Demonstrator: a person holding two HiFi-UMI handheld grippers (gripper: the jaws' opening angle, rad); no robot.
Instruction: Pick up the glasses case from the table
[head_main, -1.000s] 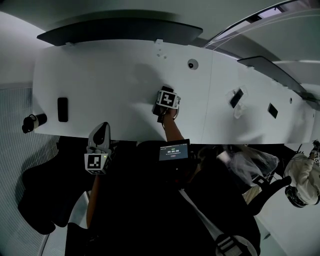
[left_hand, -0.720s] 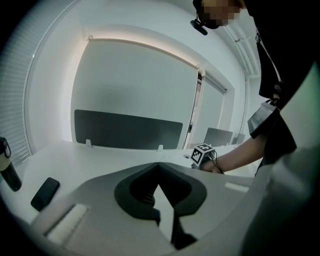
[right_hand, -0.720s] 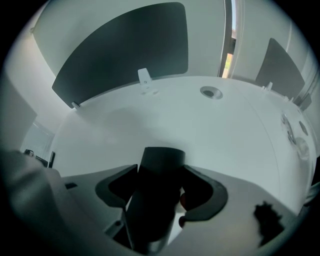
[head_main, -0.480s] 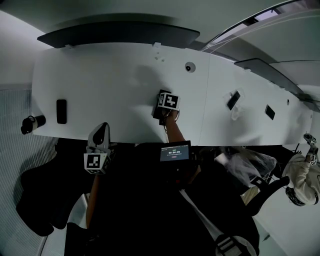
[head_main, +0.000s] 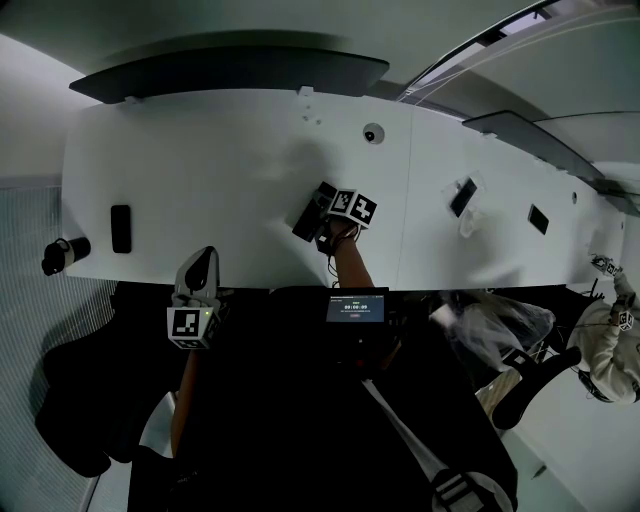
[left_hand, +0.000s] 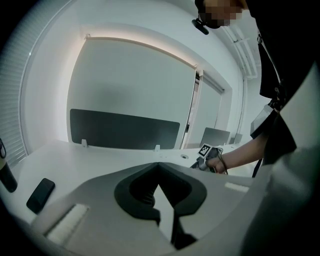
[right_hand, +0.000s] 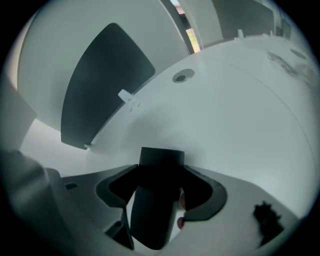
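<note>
The dark glasses case (head_main: 307, 215) is held over the middle of the white table (head_main: 200, 160), tilted. My right gripper (head_main: 322, 212) is shut on it. In the right gripper view the case (right_hand: 159, 170) fills the gap between the jaws of that gripper (right_hand: 157, 180), with the tabletop behind it. Whether the case still touches the table cannot be told. My left gripper (head_main: 203, 258) hangs at the table's front edge, far left of the case. Its fingertips meet in the left gripper view, with nothing held by this gripper (left_hand: 159, 167).
A flat black device (head_main: 120, 228) and a dark cylinder (head_main: 60, 252) sit at the table's left end. A round grommet (head_main: 372, 133) lies beyond the case. Two dark items (head_main: 462, 196) lie on the right part. A dark divider panel (head_main: 230, 72) stands along the far edge.
The right gripper has turned and shifted a little to the right with the case, which now sticks out to the left of its marker cube. The left gripper has stayed put.
</note>
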